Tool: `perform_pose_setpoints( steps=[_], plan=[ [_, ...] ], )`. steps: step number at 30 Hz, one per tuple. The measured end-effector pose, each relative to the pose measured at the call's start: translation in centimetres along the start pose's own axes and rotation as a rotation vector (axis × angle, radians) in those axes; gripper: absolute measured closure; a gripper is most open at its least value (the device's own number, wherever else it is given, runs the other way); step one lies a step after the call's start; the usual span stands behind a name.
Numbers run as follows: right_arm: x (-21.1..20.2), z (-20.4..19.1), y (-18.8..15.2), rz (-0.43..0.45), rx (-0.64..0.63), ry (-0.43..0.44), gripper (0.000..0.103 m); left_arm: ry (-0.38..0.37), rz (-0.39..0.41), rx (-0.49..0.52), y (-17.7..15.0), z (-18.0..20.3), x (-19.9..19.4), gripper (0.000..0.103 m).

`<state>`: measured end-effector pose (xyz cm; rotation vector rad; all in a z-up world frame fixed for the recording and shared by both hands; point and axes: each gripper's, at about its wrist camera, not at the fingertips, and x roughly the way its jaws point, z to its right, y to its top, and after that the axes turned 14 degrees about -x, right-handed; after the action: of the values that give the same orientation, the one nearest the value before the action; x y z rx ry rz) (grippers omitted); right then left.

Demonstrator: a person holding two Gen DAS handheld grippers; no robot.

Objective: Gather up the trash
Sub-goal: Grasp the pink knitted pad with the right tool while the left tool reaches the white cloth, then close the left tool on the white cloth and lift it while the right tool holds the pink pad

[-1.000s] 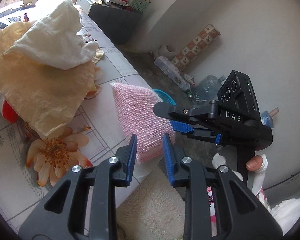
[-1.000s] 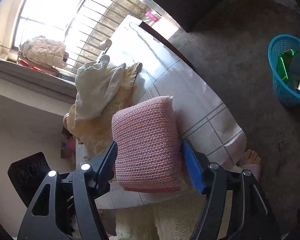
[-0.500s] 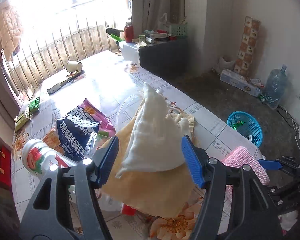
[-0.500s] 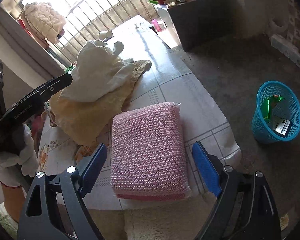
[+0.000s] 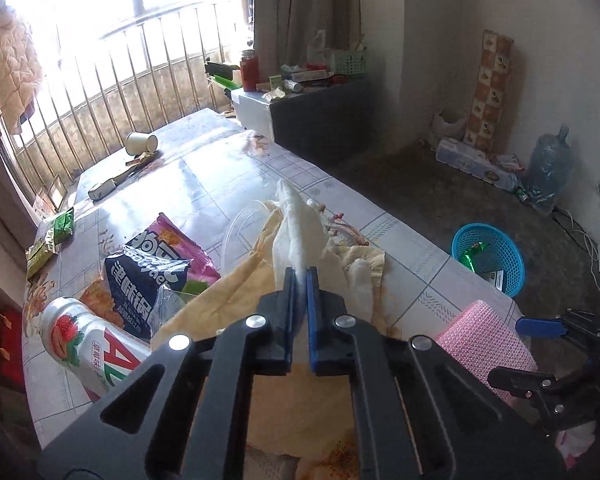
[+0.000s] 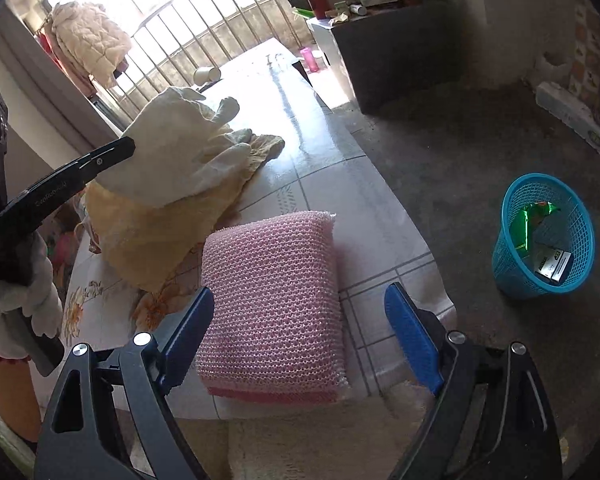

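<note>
Right now the left hand-held gripper (image 5: pixel 299 280) has just been closing, and its blue pads are clamped on a fold of the crumpled white cloth glove (image 5: pixel 298 232), which lies on a wrinkled yellow cloth (image 5: pixel 224 300) on the tiled surface (image 5: pixel 400 240). The right hand-held gripper (image 6: pixel 300 320) hangs w/ its jaws spread wide on either side of the pink knitted scouring pad (image 6: pixel 274 304) at the near edge of the surface — pads not touching it, nothing held.

Progress, as I judge it: early. The blue plastic mesh basket (image 6: pixel 540 236) on the floor right of the surface already has a green wrapper (image 6: pixel 530 220) and a small printed box in it (so a couple of items seem done). Plenty is left on the surface — a dark-and-pink snack bag (image 5: pixel 156 268), a strawberry-print drink can (image 5: pixel 88 344) lying on its side, green packets (image 5: pixel 52 240) near the far left edge, a tipped paper cup (image 5: pixel 140 143) and a small wrapped stick (image 5: pixel 104 188) toward the window end.

The glove is gripped but not yet lifted clear of the yellow cloth; the basket is well apart from it, so a carry across & a drop are yet to be done, then the rest.
</note>
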<state>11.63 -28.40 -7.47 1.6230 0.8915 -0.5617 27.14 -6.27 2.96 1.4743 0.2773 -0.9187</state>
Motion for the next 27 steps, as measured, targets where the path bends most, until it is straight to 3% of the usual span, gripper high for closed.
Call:
perform_pose_setpoints(
  steps=[5, 9, 12, 13, 14, 15, 17, 23, 27],
  plan=[
    [-0.5, 0.2, -0.1, 0.013, 0.01, 0.002, 0.018, -0.131, 0.076, -0.069, 0.7, -0.5, -3.5, 0.101],
    [-0.8, -0.2, 0.0, 0.023, 0.001, 0.0, 0.018, -0.151, 0.118, -0.08, 0.8, -0.6, -5.4, 0.103],
    [-0.9, -0.8, 0.0, 0.028, -0.014, -0.003, 0.018, -0.16, 0.082, -0.051, 0.4, -0.2, -5.1, 0.103],
    [-0.9, -1.0, 0.0, 0.029, -0.019, -0.003, 0.018, -0.153, 0.056, -0.033, 0.1, -0.1, -4.6, 0.102],
    [-0.9, -1.2, 0.1, 0.03, -0.026, -0.005, 0.018, -0.144, 0.026, -0.007, -0.2, 0.3, -3.9, 0.088],
    [-0.9, -1.3, 0.1, 0.029, -0.032, -0.007, 0.018, -0.131, 0.003, 0.02, -0.8, 0.5, -3.3, 0.067],
    [-0.9, -1.4, 0.2, 0.027, -0.038, -0.011, 0.018, -0.1, -0.022, 0.078, -1.9, 1.1, -2.0, 0.053],
    [-0.6, -1.2, 0.3, 0.014, -0.041, -0.018, 0.018, -0.014, -0.084, 0.301, -5.1, 2.8, 1.0, 0.053],
    [-0.2, -1.1, 0.2, 0.008, -0.032, -0.013, 0.018, 0.079, -0.102, 0.365, -6.0, 2.8, 3.0, 0.057]
  ],
)
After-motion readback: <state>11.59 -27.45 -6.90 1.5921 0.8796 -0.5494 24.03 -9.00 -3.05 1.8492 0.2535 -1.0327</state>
